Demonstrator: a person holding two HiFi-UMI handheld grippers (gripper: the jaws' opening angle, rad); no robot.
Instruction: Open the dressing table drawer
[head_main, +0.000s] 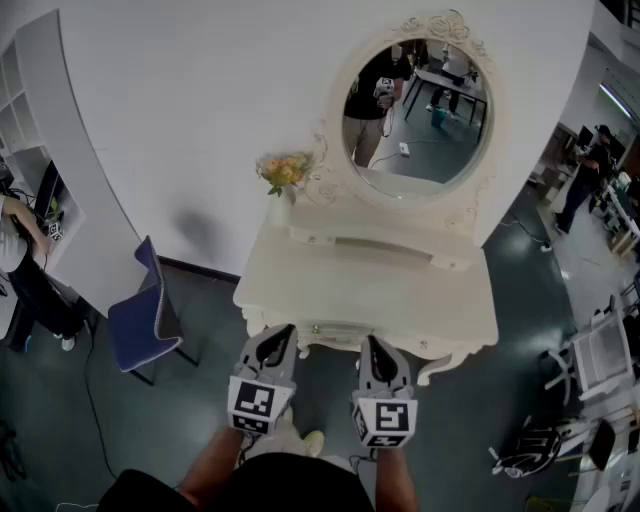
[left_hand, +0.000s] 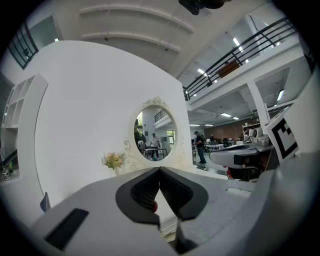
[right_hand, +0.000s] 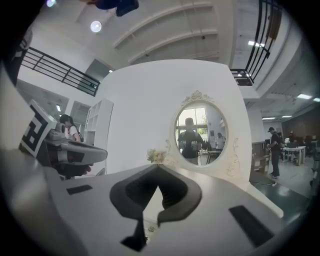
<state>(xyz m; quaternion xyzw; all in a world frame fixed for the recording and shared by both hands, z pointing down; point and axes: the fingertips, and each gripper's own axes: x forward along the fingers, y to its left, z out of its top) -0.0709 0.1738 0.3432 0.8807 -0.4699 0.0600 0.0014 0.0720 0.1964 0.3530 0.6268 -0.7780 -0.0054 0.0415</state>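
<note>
The cream dressing table (head_main: 300, 280) stands against the white curved wall (head_main: 200, 110). Its long side runs left to right across the head view, dipping a little toward the right. Its oval mirror (head_main: 418, 108) rises at the back, and a small bunch of yellow flowers (head_main: 284, 172) sits at the back left corner. The drawer (head_main: 325, 331) is in the front of the table, just under the top's near edge. It shows only as a thin strip, with its length lying along that edge and its face turned toward the person holding the tools. From here it looks pushed in, flush with the front. The left gripper (head_main: 282, 332) and the right gripper (head_main: 373, 345) hang side by side just in front of that edge. Both point at the table, roughly level, and sit a little apart from each other, the left one toward the left part of the drawer front and the right one further along it. Each gripper's own view shows its two dark jaws meeting at the tips with nothing caught between them, and the mirror and flowers straight ahead. I cannot tell whether either tip touches the drawer front. A blue chair (head_main: 145, 320) stands on the dark floor (head_main: 200, 400) to the left of the table, well clear of it.
</note>
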